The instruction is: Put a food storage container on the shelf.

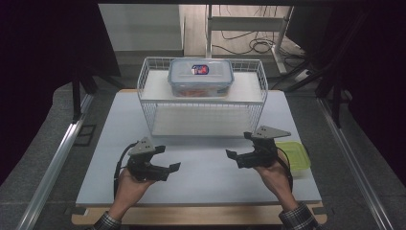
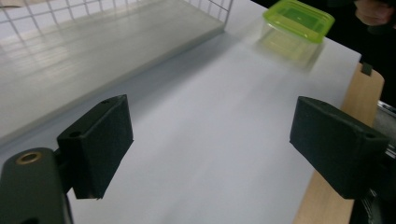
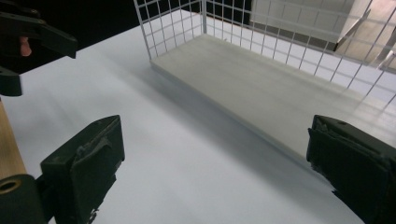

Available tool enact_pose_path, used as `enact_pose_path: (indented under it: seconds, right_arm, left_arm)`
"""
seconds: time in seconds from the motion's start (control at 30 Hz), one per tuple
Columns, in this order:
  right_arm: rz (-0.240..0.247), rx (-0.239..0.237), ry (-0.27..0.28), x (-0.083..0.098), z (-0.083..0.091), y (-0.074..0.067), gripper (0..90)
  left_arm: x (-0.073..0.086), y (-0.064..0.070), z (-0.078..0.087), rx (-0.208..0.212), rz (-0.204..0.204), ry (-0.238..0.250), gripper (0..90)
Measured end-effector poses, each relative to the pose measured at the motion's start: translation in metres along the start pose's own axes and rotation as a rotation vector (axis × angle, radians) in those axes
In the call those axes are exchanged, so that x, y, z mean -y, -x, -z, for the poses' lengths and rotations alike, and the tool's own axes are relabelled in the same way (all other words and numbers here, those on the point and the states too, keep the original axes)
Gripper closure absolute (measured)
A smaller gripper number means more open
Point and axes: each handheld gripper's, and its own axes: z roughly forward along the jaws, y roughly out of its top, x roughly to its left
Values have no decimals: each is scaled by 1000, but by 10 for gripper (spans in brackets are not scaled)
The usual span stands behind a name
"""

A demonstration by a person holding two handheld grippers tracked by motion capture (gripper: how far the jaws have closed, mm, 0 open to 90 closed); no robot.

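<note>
Two sets of tongs hover low over the white worktop (image 1: 201, 177), each in one of the person's hands. At the lower left of the high view, the left tongs (image 1: 173, 167) point toward the frame's centre, jaws spread wide with nothing between them. At centre stands a white wire rack (image 1: 201, 103) with two shelves; on its upper shelf sits a clear lidded container (image 1: 201, 76). To the right, the right tongs (image 1: 231, 155) face inward toward the left pair, jaws likewise wide apart and empty. Just behind the right hand, near the worktop's right edge, lies a green container (image 1: 294, 155), the nearest thing to that hand, close beside it but not touched.

The left gripper view looks between its own tongs (image 2: 210, 144) across bare worktop and finds the green container (image 2: 299, 18) at upper right, well apart from the jaws, with the rack's lower shelf (image 2: 93, 51) at upper left. The right gripper view, between its tongs (image 3: 215, 168), shows the left tongs (image 3: 32, 42) at upper left and the rack's wire grid (image 3: 243, 28) along the top.

A red-and-blue label (image 1: 200, 69) sits on the clear container's lid; its writing is too small to read.
</note>
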Motion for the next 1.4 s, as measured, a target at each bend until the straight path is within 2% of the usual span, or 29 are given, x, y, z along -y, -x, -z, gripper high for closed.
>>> enact_pose_path:
  seconds: [0.23,0.4,0.53,0.83,0.93,1.07,1.27,1.4]
  right_arm:
    - [-30,-1,-32,15,0,-3,45]
    - [-28,6,-38,24,4,-8,46]
    - [-25,18,-40,32,6,-13,47]
    - [6,48,-54,47,9,-21,47]
    - [2,45,-66,51,9,-23,47]
    - [10,50,-78,56,10,-25,46]
    - [22,63,-110,63,7,-26,45]
    - [18,90,-140,65,5,-23,29]
  left_arm:
    - [21,3,0,19,-16,-13,83]
    - [32,5,2,-25,-38,-26,71]
    - [40,8,5,-63,-74,-24,65]
    - [53,15,12,-105,-105,-20,58]
    - [58,14,12,-106,-105,-34,58]
    - [63,13,13,-129,-116,-59,59]
    - [65,11,14,-134,-103,-62,60]
    - [66,10,13,-139,-100,-66,60]
